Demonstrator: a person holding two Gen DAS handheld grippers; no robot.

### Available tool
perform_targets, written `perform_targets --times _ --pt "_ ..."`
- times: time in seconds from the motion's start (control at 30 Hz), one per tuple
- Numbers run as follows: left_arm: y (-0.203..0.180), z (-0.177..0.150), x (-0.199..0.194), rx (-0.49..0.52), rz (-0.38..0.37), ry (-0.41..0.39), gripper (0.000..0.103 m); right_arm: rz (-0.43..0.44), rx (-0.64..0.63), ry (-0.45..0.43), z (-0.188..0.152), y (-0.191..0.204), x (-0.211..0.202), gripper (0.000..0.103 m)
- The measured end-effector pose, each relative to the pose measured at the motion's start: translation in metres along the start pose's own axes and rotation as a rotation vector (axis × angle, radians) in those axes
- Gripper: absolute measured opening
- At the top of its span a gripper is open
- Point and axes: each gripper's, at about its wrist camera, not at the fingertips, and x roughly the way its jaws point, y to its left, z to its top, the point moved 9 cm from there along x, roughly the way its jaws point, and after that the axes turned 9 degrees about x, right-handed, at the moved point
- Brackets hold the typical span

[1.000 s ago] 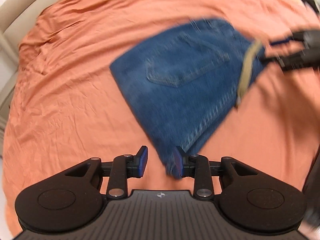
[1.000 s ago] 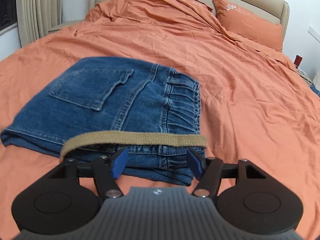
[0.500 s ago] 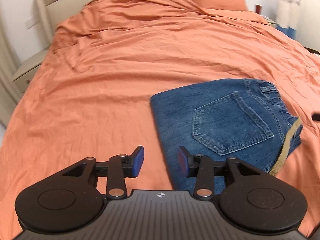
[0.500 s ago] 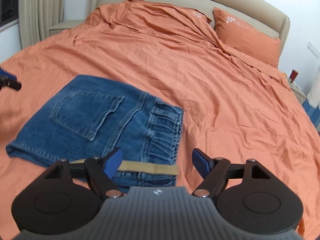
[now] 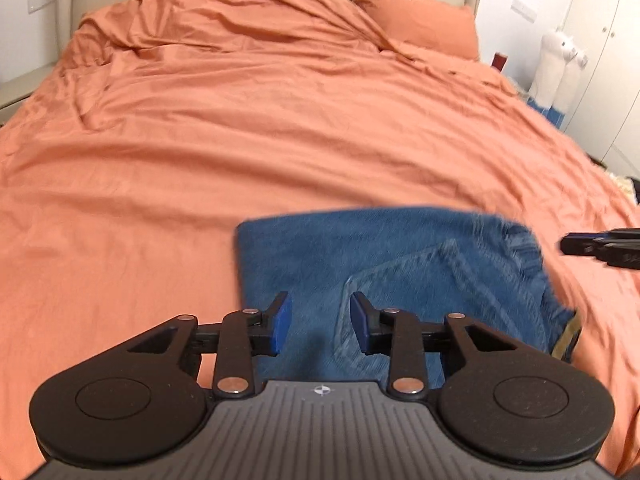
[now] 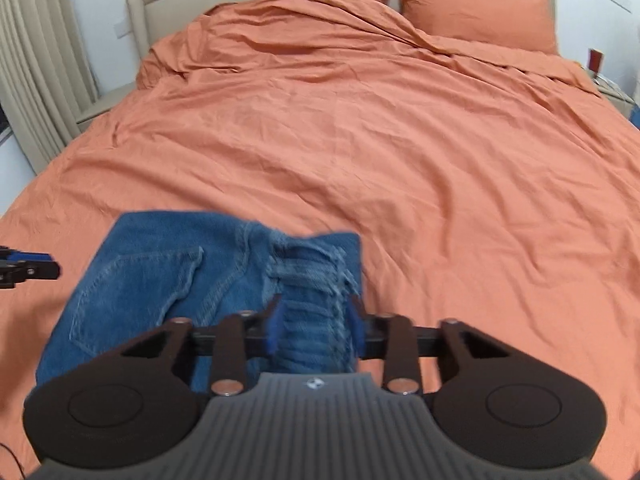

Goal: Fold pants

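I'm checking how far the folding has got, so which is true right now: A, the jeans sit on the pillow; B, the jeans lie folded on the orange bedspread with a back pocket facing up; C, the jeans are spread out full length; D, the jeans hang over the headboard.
B: the jeans lie as a compact folded stack on the orange bedspread, with the back pocket facing up, well short of the pillow.

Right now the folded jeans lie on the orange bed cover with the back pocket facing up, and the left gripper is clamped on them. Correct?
Not quite. The left gripper is not clamped: the left wrist view shows its jaws apart above the folded jeans, gripping nothing. The rest holds: the back pocket faces up on the orange bed cover.
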Motion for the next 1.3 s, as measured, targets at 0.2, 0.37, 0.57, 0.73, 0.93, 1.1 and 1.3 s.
perform_targets --times 0.2,0.37,0.57,0.73,0.93,1.1,1.3 --pt "-0.009 0.025 0.047 0.038 0.033 -0.024 0.037 -0.002 -0.011 0.009 0.016 0.018 0.052 0.008" --pt "0.007 0.019 0.088 0.027 0.075 0.026 0.036 -0.052 -0.041 0.046 0.004 0.007 0.086 0.0" --pt "0.008 0.019 0.087 0.044 0.092 0.028 0.038 -0.035 -0.011 0.043 0.005 -0.005 0.089 0.0" --pt "-0.018 0.012 0.05 0.094 0.079 -0.015 0.038 -0.008 0.003 -0.052 -0.001 0.015 0.044 0.008" --pt "-0.064 -0.017 0.013 0.107 0.013 -0.018 0.038 0.087 -0.046 -0.144 -0.042 0.064 -0.006 0.021" --pt "-0.078 -0.042 -0.006 0.077 0.028 -0.054 0.038 0.102 -0.092 -0.145 -0.077 0.085 -0.011 0.021" --pt "-0.08 -0.061 0.006 0.096 0.037 -0.029 0.038 0.059 -0.153 -0.117 -0.099 0.077 0.01 0.021"
